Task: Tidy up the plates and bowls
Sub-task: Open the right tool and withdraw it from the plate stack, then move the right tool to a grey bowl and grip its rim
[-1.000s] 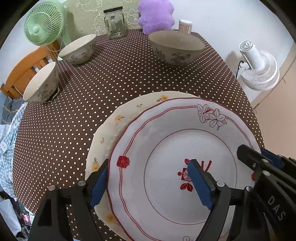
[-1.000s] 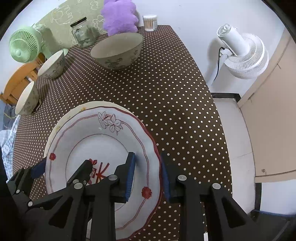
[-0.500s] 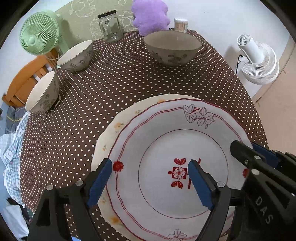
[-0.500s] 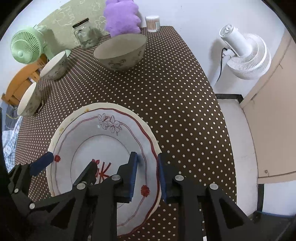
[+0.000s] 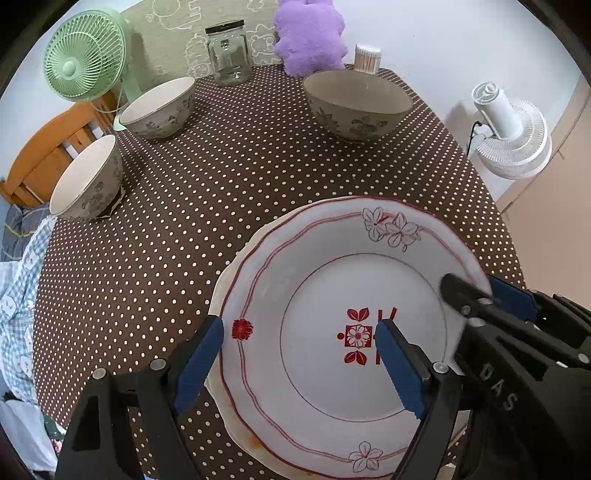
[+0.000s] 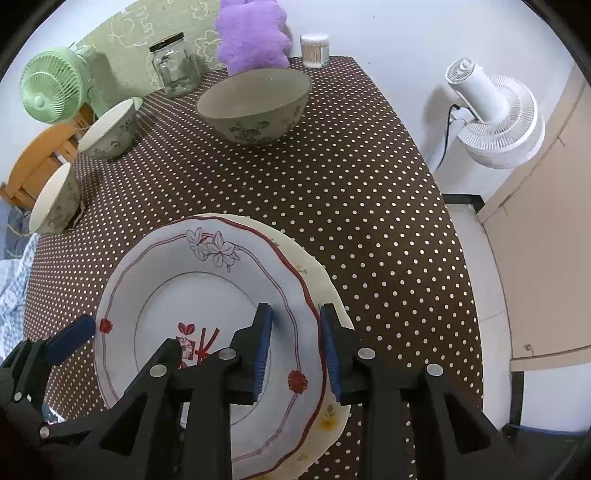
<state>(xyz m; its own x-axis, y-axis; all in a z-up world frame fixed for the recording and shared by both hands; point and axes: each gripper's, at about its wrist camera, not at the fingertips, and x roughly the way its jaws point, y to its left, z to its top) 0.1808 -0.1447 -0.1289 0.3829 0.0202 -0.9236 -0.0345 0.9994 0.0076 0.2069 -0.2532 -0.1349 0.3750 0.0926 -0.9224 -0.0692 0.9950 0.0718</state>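
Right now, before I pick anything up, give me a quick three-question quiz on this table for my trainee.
1. True or false: the red-rimmed plate lies on the cream plate.
2. How many bowls stand on the table?
3. What stands behind the big bowl? A. green fan B. purple plush C. white fan
Key: 1 true; 2 three; 3 B.
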